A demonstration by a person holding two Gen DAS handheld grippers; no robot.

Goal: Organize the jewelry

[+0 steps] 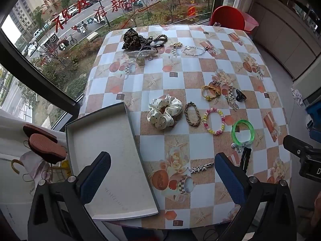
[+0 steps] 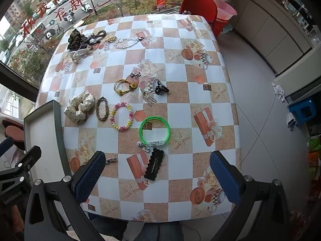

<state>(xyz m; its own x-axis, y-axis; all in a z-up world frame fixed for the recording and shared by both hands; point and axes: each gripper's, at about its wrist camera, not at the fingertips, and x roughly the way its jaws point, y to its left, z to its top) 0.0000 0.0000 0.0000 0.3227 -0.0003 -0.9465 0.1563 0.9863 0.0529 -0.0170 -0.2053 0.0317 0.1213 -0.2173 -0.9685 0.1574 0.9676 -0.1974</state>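
Observation:
A grey shallow box (image 1: 112,160) lies empty at the table's near left corner; its edge shows in the right wrist view (image 2: 40,132). On the table lie a cream dotted scrunchie (image 1: 164,113) (image 2: 79,107), a brown braided band (image 1: 192,114) (image 2: 101,108), a pink-yellow bead bracelet (image 1: 214,121) (image 2: 121,116), a green bangle (image 1: 242,131) (image 2: 154,130), a black clip (image 2: 154,166) and a star clip (image 1: 200,168). My left gripper (image 1: 162,177) is open above the box's right edge. My right gripper (image 2: 157,177) is open, hovering over the black clip.
A leopard scrunchie (image 1: 131,38) with several hair ties and a bead chain (image 1: 193,50) sits at the far side. Yellow ties (image 1: 210,92) and a black claw clip (image 1: 239,97) lie mid-table. A red chair (image 1: 228,18) stands behind; a window is at left.

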